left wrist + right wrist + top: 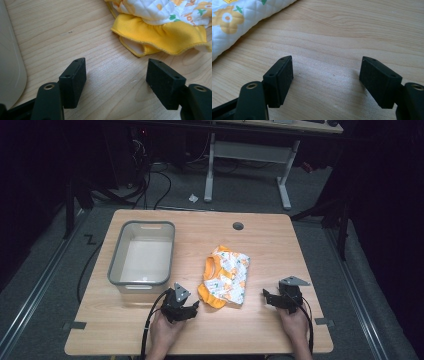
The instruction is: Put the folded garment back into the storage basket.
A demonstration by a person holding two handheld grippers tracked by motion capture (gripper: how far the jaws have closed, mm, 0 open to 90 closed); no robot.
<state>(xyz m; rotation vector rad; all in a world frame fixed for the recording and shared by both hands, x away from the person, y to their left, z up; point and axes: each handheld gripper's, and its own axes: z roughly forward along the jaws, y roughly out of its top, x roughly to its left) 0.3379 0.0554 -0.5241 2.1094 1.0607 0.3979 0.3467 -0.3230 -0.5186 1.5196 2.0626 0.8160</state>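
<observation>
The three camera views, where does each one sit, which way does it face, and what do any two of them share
High view: above the person's side, facing forward and down on the table; shows the bin, the garment, both hands, left gripper and right gripper.
Left gripper view: rides the left gripper, looking along open jaws at the garment's yellow hem; bin wall beside.
Right gripper view: rides the right gripper, open jaws over bare wood, garment in a corner.
Shared: all show garment and tabletop.

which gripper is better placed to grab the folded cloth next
Probably the left gripper: its open jaws sit just short of the cloth, facing its yellow ruffled hem. The right gripper, also open, stands farther off.
</observation>
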